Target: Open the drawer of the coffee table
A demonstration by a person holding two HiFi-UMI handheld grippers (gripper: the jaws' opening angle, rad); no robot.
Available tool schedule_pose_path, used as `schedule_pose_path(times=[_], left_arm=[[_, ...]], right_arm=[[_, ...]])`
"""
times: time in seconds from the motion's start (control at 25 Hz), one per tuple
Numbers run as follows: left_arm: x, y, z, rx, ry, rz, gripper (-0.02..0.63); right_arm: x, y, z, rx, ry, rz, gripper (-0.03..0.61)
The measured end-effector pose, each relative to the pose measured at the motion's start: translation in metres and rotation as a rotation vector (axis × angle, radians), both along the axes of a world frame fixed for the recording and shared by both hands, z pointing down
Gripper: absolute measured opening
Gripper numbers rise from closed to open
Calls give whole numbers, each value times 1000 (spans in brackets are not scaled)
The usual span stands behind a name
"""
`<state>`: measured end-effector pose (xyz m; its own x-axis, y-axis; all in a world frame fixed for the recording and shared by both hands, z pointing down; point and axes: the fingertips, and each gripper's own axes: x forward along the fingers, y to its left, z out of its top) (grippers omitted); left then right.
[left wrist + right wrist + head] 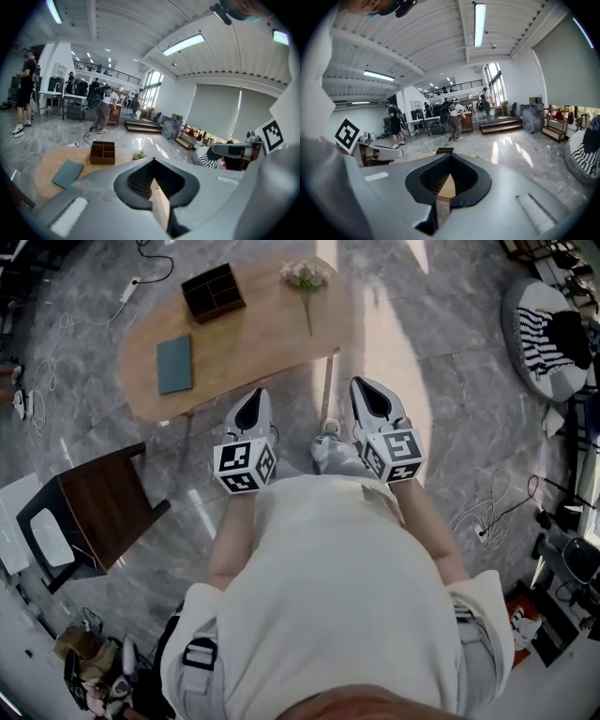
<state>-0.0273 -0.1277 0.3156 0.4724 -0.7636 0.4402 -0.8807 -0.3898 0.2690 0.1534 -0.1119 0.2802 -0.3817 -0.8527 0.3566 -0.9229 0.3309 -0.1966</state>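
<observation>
The oval wooden coffee table [246,345] stands on the marble floor just ahead of me, and no drawer front shows in any view. On its top lie a dark compartment box [213,292], a teal notebook [174,363] and a sprig of flowers [305,279]. My left gripper [254,395] hovers at the table's near edge, shut and empty. My right gripper [362,384] hangs beside the table's right end, over the floor, also shut and empty. In the left gripper view the closed left gripper [152,160] points over the table [49,165] and the box [102,153]. The right gripper [451,156] is likewise closed.
A dark brown side table [101,502] stands at the near left. A striped cushion [548,332] lies at the far right. Cables and a power strip [486,529] trail over the floor on both sides. Several people [104,108] stand far off by desks.
</observation>
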Motion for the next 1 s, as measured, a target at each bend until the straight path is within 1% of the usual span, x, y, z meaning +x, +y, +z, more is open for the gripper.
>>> schedule_pose_path(times=[0.16, 0.28, 0.56, 0.8, 1.0], left_arm=[[-8, -6, 15, -23, -1, -112, 2], [-12, -8, 29, -44, -8, -168, 2], [-25, -12, 69, -118, -30, -299, 2], [-40, -15, 109, -170, -58, -373, 2], [-48, -26, 148, -208, -67, -391, 2]], right_arm=[[3, -22, 16, -22, 5, -90, 0], [2, -35, 29, -44, 11, -146, 1], [7, -64, 76, -117, 27, -226, 2], [10, -81, 121, -176, 44, -267, 2], [22, -95, 165, -211, 56, -261, 2]])
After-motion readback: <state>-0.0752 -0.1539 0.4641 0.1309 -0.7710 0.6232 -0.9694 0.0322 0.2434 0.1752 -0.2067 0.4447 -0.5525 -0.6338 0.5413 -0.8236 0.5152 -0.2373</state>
